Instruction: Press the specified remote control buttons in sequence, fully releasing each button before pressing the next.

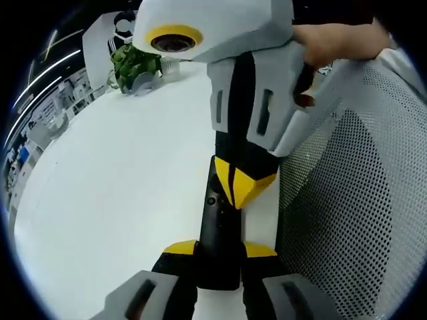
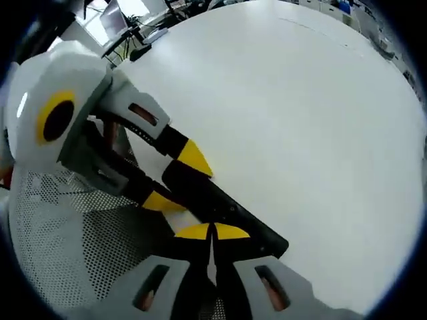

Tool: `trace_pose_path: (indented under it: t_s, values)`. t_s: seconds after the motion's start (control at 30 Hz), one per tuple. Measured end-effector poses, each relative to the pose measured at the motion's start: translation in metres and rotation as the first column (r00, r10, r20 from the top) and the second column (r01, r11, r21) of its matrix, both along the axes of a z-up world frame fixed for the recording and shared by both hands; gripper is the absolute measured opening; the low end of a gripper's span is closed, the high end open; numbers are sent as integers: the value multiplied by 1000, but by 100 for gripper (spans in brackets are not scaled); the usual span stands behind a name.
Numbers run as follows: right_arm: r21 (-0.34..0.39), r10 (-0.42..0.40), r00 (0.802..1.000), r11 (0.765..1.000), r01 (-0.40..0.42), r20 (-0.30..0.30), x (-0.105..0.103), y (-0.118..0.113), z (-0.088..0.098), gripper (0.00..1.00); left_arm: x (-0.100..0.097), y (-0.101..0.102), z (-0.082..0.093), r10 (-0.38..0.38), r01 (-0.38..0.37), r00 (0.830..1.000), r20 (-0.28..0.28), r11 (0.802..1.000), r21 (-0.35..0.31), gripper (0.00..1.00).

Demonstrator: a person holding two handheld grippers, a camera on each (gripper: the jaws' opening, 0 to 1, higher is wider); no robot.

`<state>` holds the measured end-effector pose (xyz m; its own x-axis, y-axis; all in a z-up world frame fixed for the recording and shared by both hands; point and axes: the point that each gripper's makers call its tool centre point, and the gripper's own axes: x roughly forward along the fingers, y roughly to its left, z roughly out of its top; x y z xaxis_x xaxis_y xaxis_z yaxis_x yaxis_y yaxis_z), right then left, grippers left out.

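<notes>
Black remote (image 1: 217,233) (gripped by left tongs (image 1: 220,249)) points tableward.

White tabletop (image 1: 113,200), grey mesh chair (image 1: 360,200) at three o'clock, potted plant (image 1: 133,67) at eleven, ceiling strip lights (image 1: 50,67) beyond.

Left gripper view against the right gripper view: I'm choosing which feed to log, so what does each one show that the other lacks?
The left gripper view alone has a green plant at the table's far edge and a person's hand on the right gripper, whose closed yellow tips press down on the remote control.

The right gripper view alone has monitors beyond the table.

Both show the white table, the mesh chair and the black remote clamped at one end by the left gripper.
</notes>
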<state>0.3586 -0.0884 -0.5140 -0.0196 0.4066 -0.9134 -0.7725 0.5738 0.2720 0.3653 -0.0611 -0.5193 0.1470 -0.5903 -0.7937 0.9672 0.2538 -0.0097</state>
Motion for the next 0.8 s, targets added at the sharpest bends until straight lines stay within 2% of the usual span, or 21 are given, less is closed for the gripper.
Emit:
trace_pose_path:
  t_s: [0.17,0.27,0.5,0.6,0.7,0.8]
  values:
    - [2,1,1000,1000,-1,-3,1,-1,0,0,0,0,0,-6,6,1000,3,1000,1,24]
    - [29,-87,995,996,89,-50,0,-1,1,0,0,0,0,-11,11,1000,8,1000,3,24]
    - [-2,-101,992,995,101,-75,1,-1,3,0,0,0,0,-15,15,1000,12,1000,1,24]
    - [14,-139,985,990,141,-103,3,-1,5,0,0,0,0,-14,14,1000,10,1000,0,24]
    - [37,-183,979,982,187,-87,11,-2,10,0,0,0,0,-13,13,1000,10,1000,-2,24]
    - [59,-247,964,966,253,-101,18,-5,13,0,0,0,0,-9,9,1000,9,1000,-2,24]
